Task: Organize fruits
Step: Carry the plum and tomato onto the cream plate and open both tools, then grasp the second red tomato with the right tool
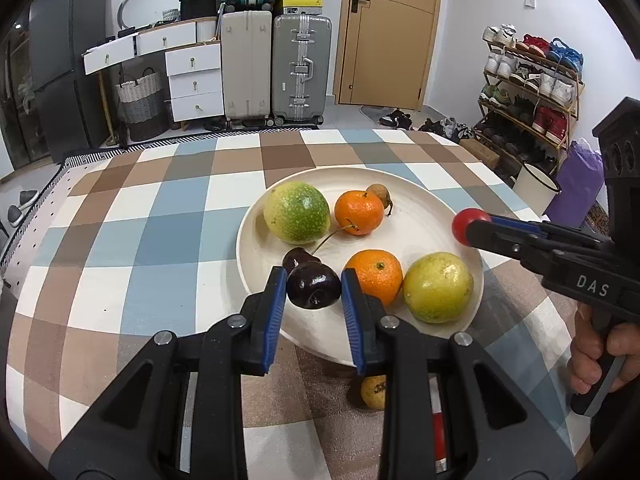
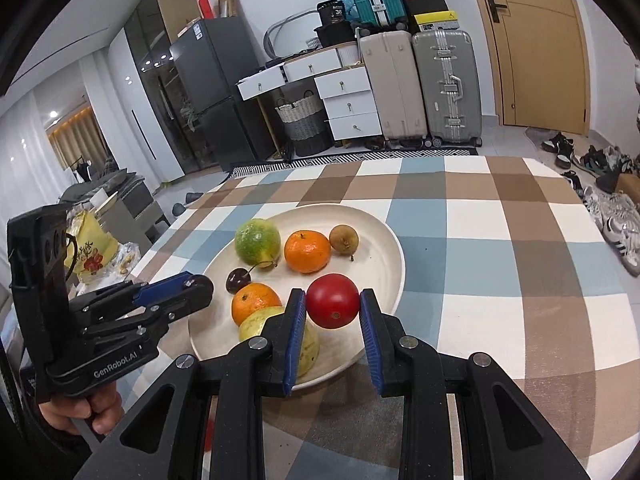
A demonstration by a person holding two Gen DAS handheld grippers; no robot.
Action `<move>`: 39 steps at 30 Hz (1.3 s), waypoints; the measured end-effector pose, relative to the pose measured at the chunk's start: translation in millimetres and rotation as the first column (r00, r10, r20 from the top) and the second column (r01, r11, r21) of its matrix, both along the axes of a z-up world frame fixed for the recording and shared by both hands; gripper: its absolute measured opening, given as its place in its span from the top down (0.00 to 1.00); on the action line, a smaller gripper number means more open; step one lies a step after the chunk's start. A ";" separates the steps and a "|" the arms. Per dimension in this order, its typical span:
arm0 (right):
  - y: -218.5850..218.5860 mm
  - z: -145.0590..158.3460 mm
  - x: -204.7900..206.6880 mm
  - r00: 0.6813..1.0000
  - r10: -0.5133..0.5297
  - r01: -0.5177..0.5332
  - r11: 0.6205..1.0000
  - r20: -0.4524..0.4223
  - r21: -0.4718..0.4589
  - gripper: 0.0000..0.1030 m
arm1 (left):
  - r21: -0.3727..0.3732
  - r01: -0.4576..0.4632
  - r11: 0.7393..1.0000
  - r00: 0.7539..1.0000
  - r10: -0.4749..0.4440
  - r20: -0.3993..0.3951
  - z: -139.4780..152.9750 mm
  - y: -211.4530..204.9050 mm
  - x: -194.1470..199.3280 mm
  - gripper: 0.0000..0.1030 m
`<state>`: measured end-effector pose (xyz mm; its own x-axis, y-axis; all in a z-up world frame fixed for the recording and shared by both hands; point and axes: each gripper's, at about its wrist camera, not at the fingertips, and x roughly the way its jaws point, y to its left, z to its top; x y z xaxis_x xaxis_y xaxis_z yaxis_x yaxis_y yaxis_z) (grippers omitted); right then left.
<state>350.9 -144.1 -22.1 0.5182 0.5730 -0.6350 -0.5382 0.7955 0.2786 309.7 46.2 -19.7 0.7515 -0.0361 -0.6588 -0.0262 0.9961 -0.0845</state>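
Note:
A cream plate (image 1: 420,236) (image 2: 380,264) on the checked tablecloth holds a green-yellow fruit (image 1: 297,213) (image 2: 257,241), two oranges (image 1: 359,213) (image 1: 376,276), a yellow-green fruit (image 1: 438,287), a small brown fruit (image 1: 378,193) (image 2: 343,238) and a dark cherry (image 1: 296,258) (image 2: 238,281). My left gripper (image 1: 314,290) is shut on a second dark cherry (image 1: 314,290) over the plate's near rim. My right gripper (image 2: 333,306) is shut on a red tomato (image 2: 333,306) (image 1: 466,220) above the plate's right side.
A small yellow fruit (image 1: 374,392) and something red (image 1: 439,436) lie on the cloth under my left gripper. The table's far edge (image 1: 280,134) faces suitcases, white drawers and a door. A shoe rack (image 1: 528,92) stands to the right.

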 end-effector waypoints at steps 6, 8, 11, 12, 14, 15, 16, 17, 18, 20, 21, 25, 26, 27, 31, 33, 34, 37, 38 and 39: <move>-1.9 0.7 -1.2 1.000 -0.006 0.006 1.000 0.007 0.011 0.66 | -0.010 -0.003 1.000 1.000 0.003 -0.002 1.4 1.7 -2.2 0.70; -6.7 5.2 -4.5 1.000 -0.018 0.018 1.000 0.022 0.015 0.62 | -0.007 -0.005 1.000 1.000 0.005 0.005 3.6 2.6 -6.8 0.59; -12.9 11.4 -8.1 0.999 -0.028 0.028 0.999 0.046 0.016 0.58 | -0.006 -0.018 1.000 1.000 0.018 0.024 8.6 5.9 -17.0 0.34; -15.1 13.4 -10.3 0.998 -0.032 0.031 0.999 0.057 0.016 0.53 | -0.007 -0.019 1.000 0.999 0.020 0.031 10.3 6.9 -20.2 0.26; -17.4 15.1 -12.9 0.998 -0.028 0.027 0.999 0.064 0.018 0.44 | 0.002 -0.027 1.000 0.999 0.027 0.041 13.9 8.4 -26.7 0.18; -17.9 15.4 -14.6 0.998 -0.026 0.025 1.000 0.065 0.014 0.36 | 0.008 -0.033 0.999 0.998 0.033 0.045 15.4 9.2 -29.7 0.17; -18.1 15.5 -16.6 0.998 -0.021 0.020 1.000 0.066 0.010 0.32 | 0.014 -0.036 0.999 0.998 0.035 0.045 16.6 10.0 -33.0 0.13; -17.8 15.5 -18.4 0.998 -0.017 0.016 1.000 0.067 0.007 0.24 | 0.018 -0.038 0.999 0.998 0.037 0.044 16.9 10.6 -35.2 0.09; -17.7 15.8 -20.1 0.998 -0.011 0.011 1.000 0.067 0.005 0.16 | 0.021 -0.043 0.999 0.998 0.042 0.043 17.2 11.4 -38.0 0.01; -16.1 16.1 -24.1 0.998 -0.004 0.004 1.000 0.064 -0.002 0.08 | 0.025 -0.052 0.998 0.997 0.051 0.050 17.9 13.7 -45.7 0.01; -15.2 16.4 -25.9 0.998 -0.004 0.004 1.000 0.064 -0.006 0.05 | 0.025 -0.053 0.998 0.998 0.052 0.048 17.7 14.4 -47.6 0.01; -10.6 17.6 -36.7 0.998 0.014 -0.012 0.999 0.064 -0.037 0.01 | 0.027 -0.070 0.997 0.997 0.069 0.037 15.5 16.7 -56.5 0.01; -9.6 18.2 -39.9 0.998 0.017 -0.014 0.999 0.066 -0.044 0.01 | 0.030 -0.071 0.997 0.997 0.070 0.035 15.2 15.9 -58.0 0.01; -8.6 18.5 -43.7 0.997 0.019 -0.015 0.999 0.069 -0.052 0.01 | 0.032 -0.072 0.997 0.997 0.071 0.035 15.4 15.5 -60.1 0.01; -5.3 18.4 -59.7 0.997 0.039 -0.035 0.996 0.062 -0.077 0.01 | 0.038 -0.072 0.997 0.997 0.071 0.041 16.0 13.9 -70.0 0.01; -4.0 17.3 -66.7 0.997 0.043 -0.037 0.995 0.062 -0.092 0.01 | 0.044 -0.073 0.996 0.997 0.072 0.041 16.2 12.7 -73.8 0.01; -3.0 16.2 -70.9 0.997 0.048 -0.042 0.994 0.056 -0.098 0.01 | 0.046 -0.074 0.996 0.996 0.072 0.042 16.5 12.1 -76.6 0.01; 1.1 11.5 -79.7 0.997 0.062 -0.058 0.992 0.037 -0.116 0.01 | 0.046 -0.076 0.996 0.996 0.074 0.041 16.2 11.3 -83.8 0.01; 2.7 10.0 -82.3 0.997 0.068 -0.064 0.991 0.031 -0.122 0.01 | 0.046 -0.076 0.996 0.996 0.074 0.039 15.7 11.4 -86.2 0.01; 4.2 8.4 -85.1 0.997 0.075 -0.071 0.989 0.026 -0.128 0.01 | 0.049 -0.076 0.996 0.997 0.074 0.037 14.8 11.5 -88.3 0.01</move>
<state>265.8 -139.9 -13.7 0.4987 0.5254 -0.6894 -0.6026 0.7819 0.1599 221.4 57.7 -5.0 0.7733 0.0536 -0.6318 -0.0989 0.9944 -0.0366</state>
